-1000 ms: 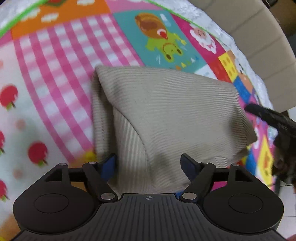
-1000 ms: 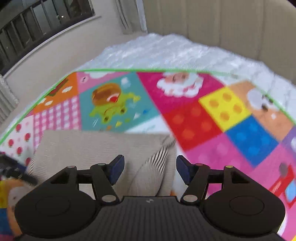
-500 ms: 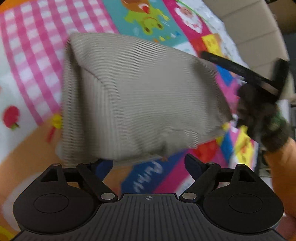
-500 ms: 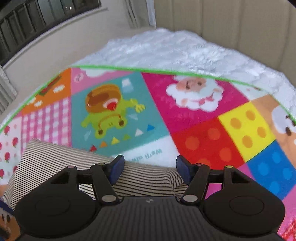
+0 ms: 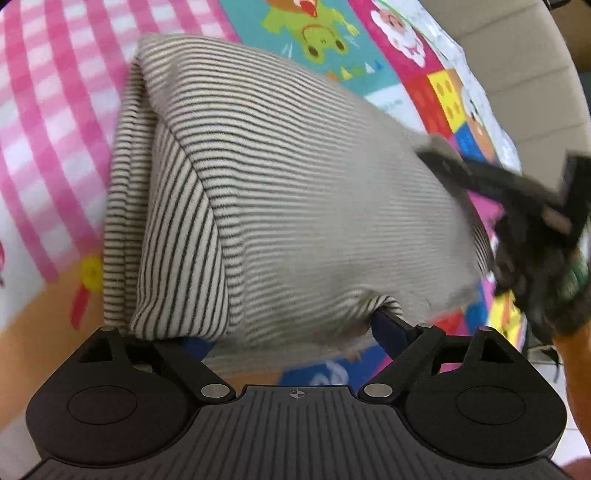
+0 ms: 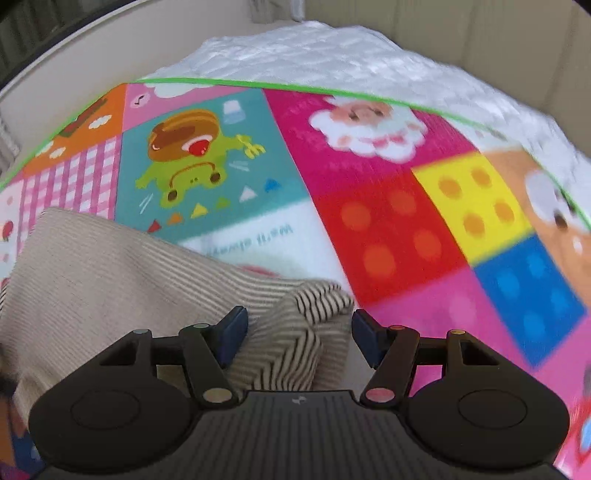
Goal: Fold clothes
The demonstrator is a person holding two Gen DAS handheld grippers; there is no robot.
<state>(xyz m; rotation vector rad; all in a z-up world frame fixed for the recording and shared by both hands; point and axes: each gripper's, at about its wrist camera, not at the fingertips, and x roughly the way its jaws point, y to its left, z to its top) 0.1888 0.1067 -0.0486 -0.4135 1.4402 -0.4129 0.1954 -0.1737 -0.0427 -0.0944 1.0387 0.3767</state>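
colourful play mat (image 6: 388, 229), white quilt (image 6: 332, 55), beige headboard (image 6: 480, 33)

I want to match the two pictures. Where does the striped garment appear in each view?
Left wrist: the striped garment fills the centre, above the left claw.
Right wrist: it lies at lower left, one corner between the right claw fingers.
Shared landmark: the green frog panel on the play mat.

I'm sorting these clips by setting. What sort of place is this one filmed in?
Probably a home bedroom. A striped garment lies on a bright cartoon play mat spread over a white quilted mattress, with a beige padded headboard behind it.
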